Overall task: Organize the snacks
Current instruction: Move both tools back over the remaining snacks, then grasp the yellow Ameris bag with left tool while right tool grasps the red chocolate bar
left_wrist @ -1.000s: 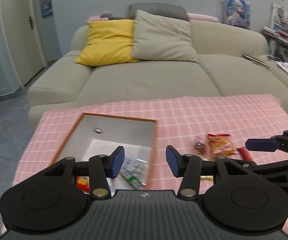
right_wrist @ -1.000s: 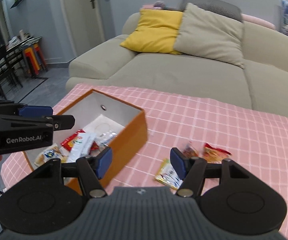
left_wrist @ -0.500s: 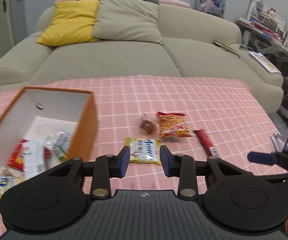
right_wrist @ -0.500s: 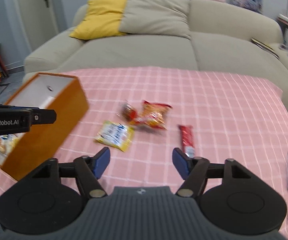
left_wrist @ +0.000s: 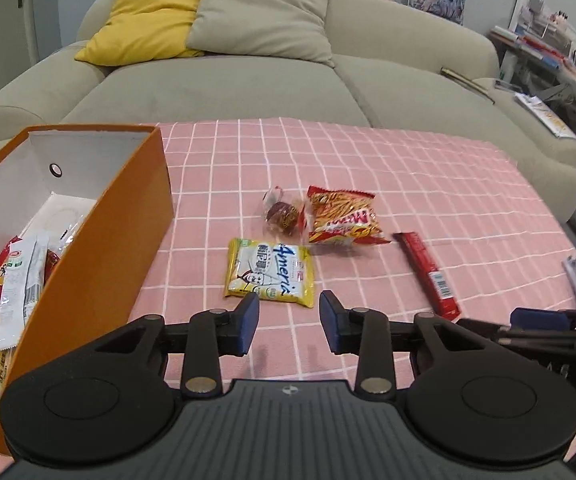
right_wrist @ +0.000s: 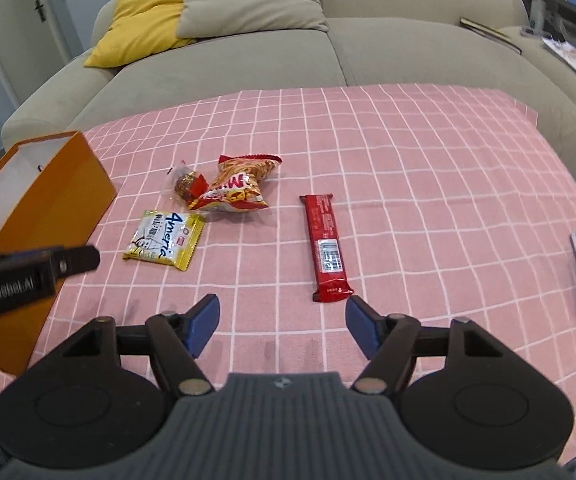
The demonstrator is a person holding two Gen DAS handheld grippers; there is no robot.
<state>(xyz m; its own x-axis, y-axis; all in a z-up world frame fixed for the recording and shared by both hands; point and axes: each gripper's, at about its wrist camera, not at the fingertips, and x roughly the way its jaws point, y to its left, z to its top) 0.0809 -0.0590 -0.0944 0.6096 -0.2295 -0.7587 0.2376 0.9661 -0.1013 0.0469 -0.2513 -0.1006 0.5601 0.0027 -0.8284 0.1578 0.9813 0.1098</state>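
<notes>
Both tools have swung from the orange box (left_wrist: 100,240) at the tabletop's left edge toward the loose snacks mid-tabletop. The left tool (left_wrist: 288,322), jaws apart and empty, now hangs just short of the yellow packet (left_wrist: 270,272). The right tool (right_wrist: 282,324), jaws wide and empty, faces the red bar (right_wrist: 327,240). The chip bag (left_wrist: 342,216) and wrapped sweet (left_wrist: 282,214) remain unboxed; the next pickups appear imminent.

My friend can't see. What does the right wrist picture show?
The open right gripper hovers over a pink checked tablecloth, near a red snack bar. Farther left lie a yellow packet, a chip bag, a small candy and an orange box.
</notes>
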